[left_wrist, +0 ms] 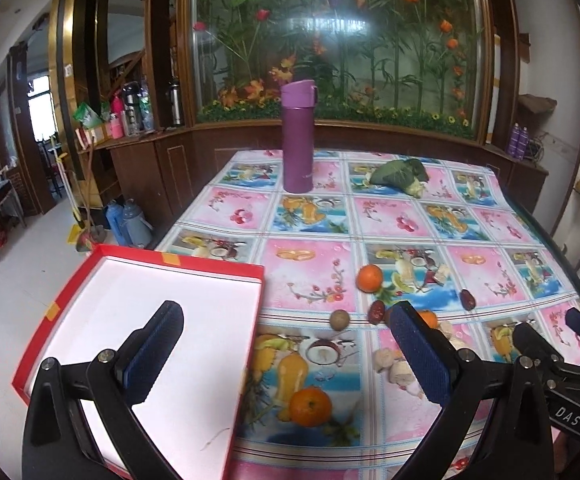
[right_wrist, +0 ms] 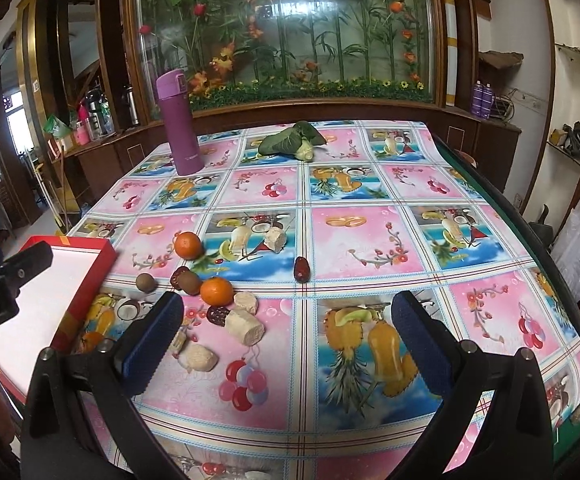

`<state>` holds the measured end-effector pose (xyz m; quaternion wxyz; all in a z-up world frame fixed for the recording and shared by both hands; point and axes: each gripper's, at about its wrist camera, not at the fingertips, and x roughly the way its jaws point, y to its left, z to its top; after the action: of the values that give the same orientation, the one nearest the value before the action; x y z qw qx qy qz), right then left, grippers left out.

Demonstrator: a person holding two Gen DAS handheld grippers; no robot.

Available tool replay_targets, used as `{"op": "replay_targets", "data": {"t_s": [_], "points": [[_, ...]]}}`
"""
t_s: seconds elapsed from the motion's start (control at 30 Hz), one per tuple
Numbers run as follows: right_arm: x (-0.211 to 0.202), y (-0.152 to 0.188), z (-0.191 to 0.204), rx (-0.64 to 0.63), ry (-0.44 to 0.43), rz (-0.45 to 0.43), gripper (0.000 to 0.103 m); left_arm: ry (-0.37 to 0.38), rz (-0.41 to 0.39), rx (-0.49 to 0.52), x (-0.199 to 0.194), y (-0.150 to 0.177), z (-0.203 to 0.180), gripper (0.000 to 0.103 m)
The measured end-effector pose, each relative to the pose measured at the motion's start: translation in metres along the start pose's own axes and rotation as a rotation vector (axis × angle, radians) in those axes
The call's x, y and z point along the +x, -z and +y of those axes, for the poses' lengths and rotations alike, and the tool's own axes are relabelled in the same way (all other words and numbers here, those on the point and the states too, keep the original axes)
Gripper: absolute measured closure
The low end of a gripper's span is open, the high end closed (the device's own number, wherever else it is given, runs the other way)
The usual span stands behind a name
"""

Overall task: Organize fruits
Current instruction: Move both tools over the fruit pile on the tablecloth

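Red cardboard is edging the box point(left_wrist: 225, 265), which is sitting empty at the table's near left. Left gripper point(left_wrist: 285, 344) is hovering over its right rim, jaws wide apart, gripping nothing. Right of the box, oranges point(right_wrist: 188, 245), brown kiwis point(right_wrist: 189, 281), red dates point(right_wrist: 302, 269) and pale chunks point(right_wrist: 245, 327), possibly banana, are lying clustered on the tablecloth point(right_wrist: 370, 240). Right gripper point(right_wrist: 287, 338) is hanging beside them, jaws spread, empty. Far off, a purple flask point(right_wrist: 179, 132) is standing.
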<state>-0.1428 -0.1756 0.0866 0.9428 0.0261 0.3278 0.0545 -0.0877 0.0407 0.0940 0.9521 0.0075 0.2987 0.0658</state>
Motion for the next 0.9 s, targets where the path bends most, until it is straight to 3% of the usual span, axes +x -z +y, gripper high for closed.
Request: {"op": "replay_targets", "data": {"t_s": [0.27,0.53,0.67,0.77,0.9], "points": [[-0.004,0.001,0.008,-0.004,-0.006,-0.003,0.000,-0.096,-0.016,0.062,-0.008,0.004,0.002,0.000],[-0.008,0.006,0.013,-0.044,0.002,0.007,0.000,-0.010,0.053,0.017,-0.014,0.012,0.030,0.000],[-0.008,0.016,0.009,-0.084,0.009,0.025,0.000,-0.018,0.073,-0.008,-0.016,0.021,0.059,0.000],[-0.004,0.026,0.007,-0.112,0.002,0.052,0.000,-0.063,0.085,0.006,-0.019,0.031,0.078,0.000],[0.004,0.037,0.009,-0.142,-0.037,0.099,0.000,-0.072,0.078,0.034,-0.020,0.043,0.085,0.000]]}}
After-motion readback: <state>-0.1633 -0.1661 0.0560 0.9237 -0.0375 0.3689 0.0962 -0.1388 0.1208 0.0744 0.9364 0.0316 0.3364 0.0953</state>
